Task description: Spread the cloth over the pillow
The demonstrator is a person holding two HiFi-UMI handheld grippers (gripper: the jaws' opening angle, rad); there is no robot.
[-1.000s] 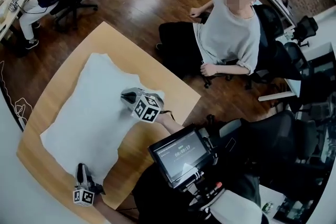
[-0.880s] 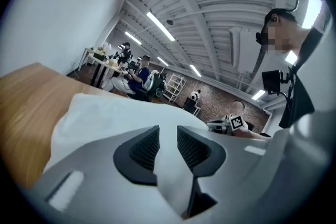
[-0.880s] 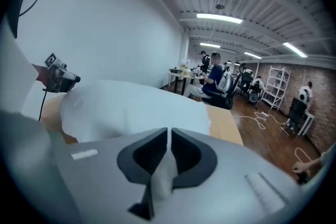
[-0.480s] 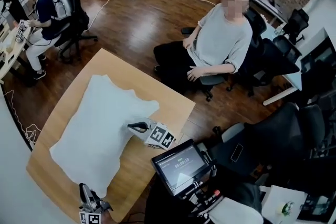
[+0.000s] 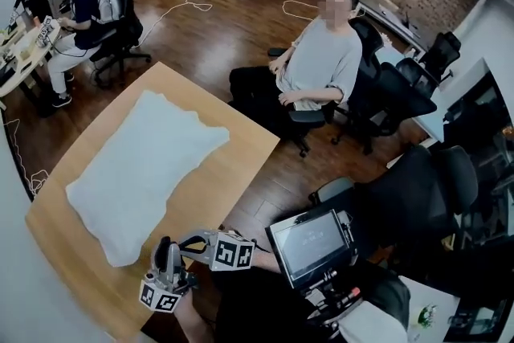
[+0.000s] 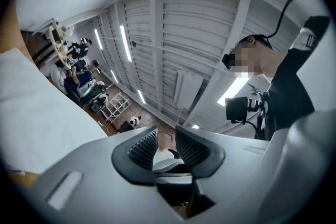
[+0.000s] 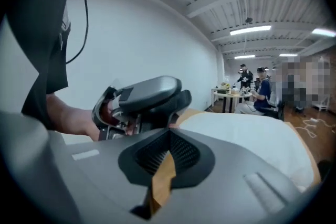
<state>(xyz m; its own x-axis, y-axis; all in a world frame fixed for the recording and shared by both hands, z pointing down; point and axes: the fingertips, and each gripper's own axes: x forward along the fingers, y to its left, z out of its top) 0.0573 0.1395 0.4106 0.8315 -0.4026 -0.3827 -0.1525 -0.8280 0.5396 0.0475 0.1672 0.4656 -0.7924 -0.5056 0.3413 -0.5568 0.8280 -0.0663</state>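
A white cloth (image 5: 136, 165) lies spread flat over the wooden table (image 5: 233, 165); the pillow under it is hidden. Both grippers hang at the table's near edge, clear of the cloth. My left gripper (image 5: 165, 247) points upward, and in the left gripper view its jaws (image 6: 165, 147) stand apart with nothing between them, the cloth (image 6: 37, 113) off to the left. My right gripper (image 5: 180, 247) points left toward the left one. In the right gripper view its jaws (image 7: 169, 136) are shut and hold nothing, with the left gripper (image 7: 142, 99) and the cloth (image 7: 247, 136) just beyond.
A person in a grey shirt (image 5: 321, 64) sits on an office chair beyond the table's far right side. More people sit at a desk (image 5: 32, 32) at far left. A screen (image 5: 309, 241) hangs at my chest. Office chairs (image 5: 418, 197) crowd the right; cables (image 5: 189, 0) trail on the floor.
Both grippers drew back from the cloth to the table's near edge and now sit close together. The right gripper left the cloth's near corner, which lies flat. The head view tilted up.
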